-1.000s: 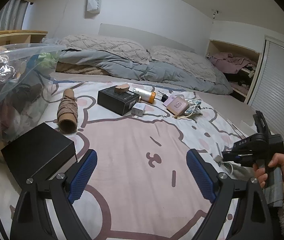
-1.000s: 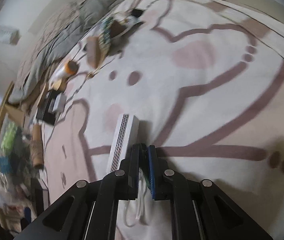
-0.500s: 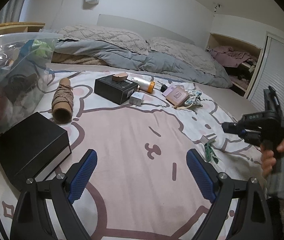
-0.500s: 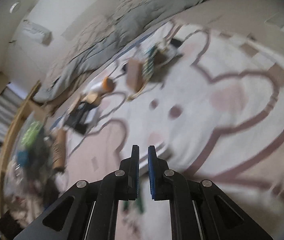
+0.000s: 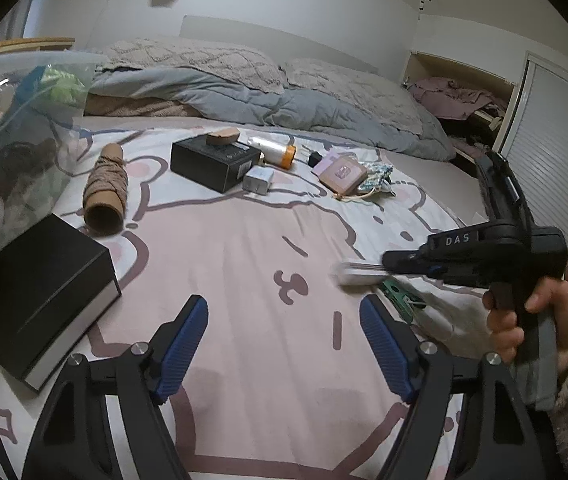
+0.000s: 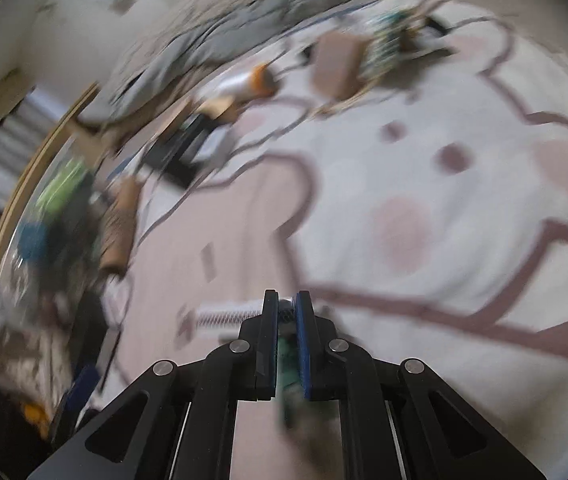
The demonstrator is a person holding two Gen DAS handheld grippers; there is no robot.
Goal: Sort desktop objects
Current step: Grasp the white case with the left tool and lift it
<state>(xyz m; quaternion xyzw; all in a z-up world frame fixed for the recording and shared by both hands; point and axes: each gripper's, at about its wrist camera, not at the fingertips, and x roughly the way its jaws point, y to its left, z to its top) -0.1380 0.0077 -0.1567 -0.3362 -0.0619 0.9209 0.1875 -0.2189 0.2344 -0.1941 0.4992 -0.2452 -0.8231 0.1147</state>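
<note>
While a printed bedsheet [image 5: 244, 248] with pink-brown outlines carries the clutter, a clear plastic bag [image 5: 12, 120] of mixed items is seen at nine o'clock in the left wrist view. Two black boxes are counted: a large matte box [image 5: 44, 292] at eight o'clock and a smaller black box [image 5: 214, 160] at eleven o'clock. One cardboard tube [image 5: 106, 190] wound with twine lies between them, its long axis running from twelve to six o'clock. One white plug [image 5: 259, 179], one white bottle [image 5: 274, 148] with an orange cap and one pink case [image 5: 342, 174] are grouped near twelve o'clock. The left gripper [image 5: 284, 332] is held wide apart over bare sheet, its blue ribbed pads gripping nothing. At three o'clock the right gripper [image 5: 388, 268] is clamped on a white bar [image 5: 354, 274] with a perforated face, long axis pointing toward nine o'clock, raised just above the sheet; a green item [image 5: 398, 294] lies just beneath.
</note>
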